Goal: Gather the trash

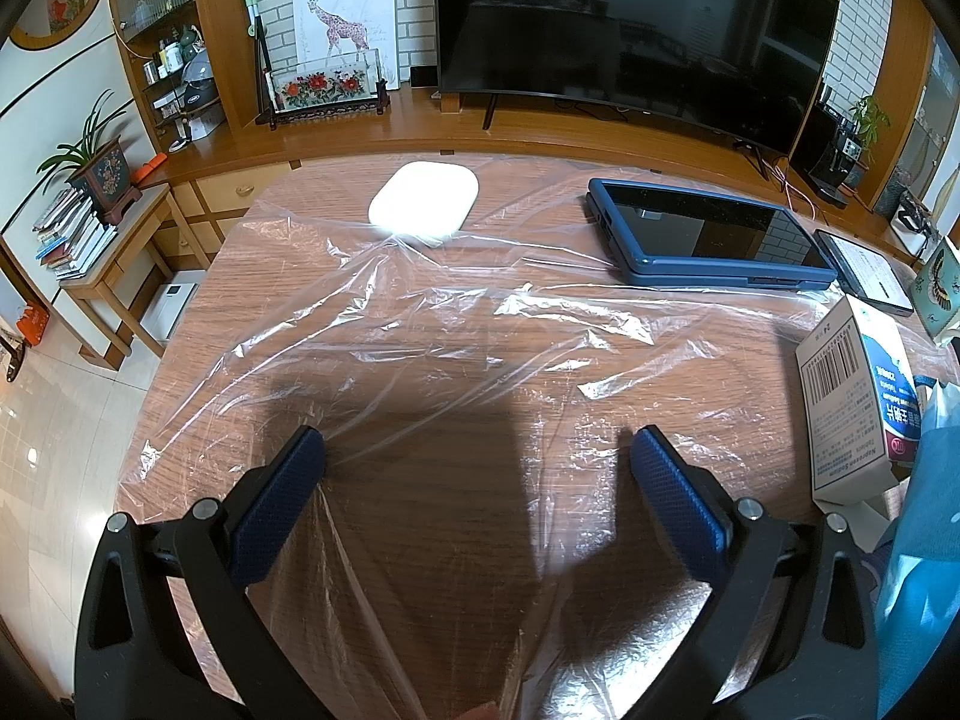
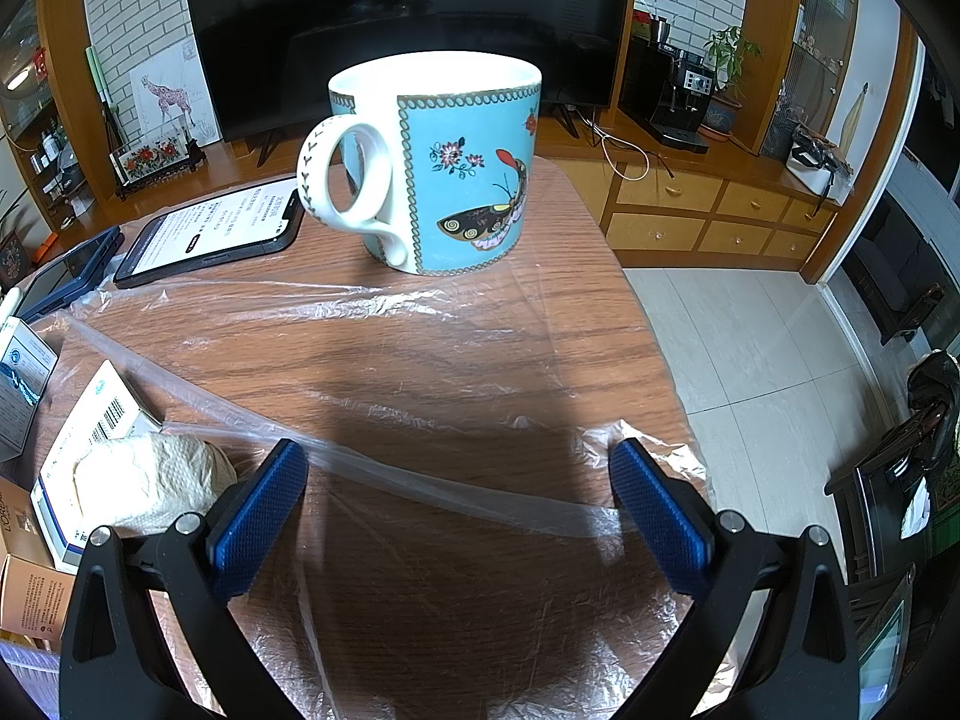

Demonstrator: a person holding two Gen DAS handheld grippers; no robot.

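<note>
Right wrist view showed both tongs gaping empty over a clear plastic bag; the crumpled tissue beside the left pad wanted a gentle, centred pinch.

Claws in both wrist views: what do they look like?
The left claw and right claw match: two black plastic arms with triangular cut-outs and silver pivot screws, each ending in a blue, finely textured pad. No cables, markings or sleeves show.
</note>
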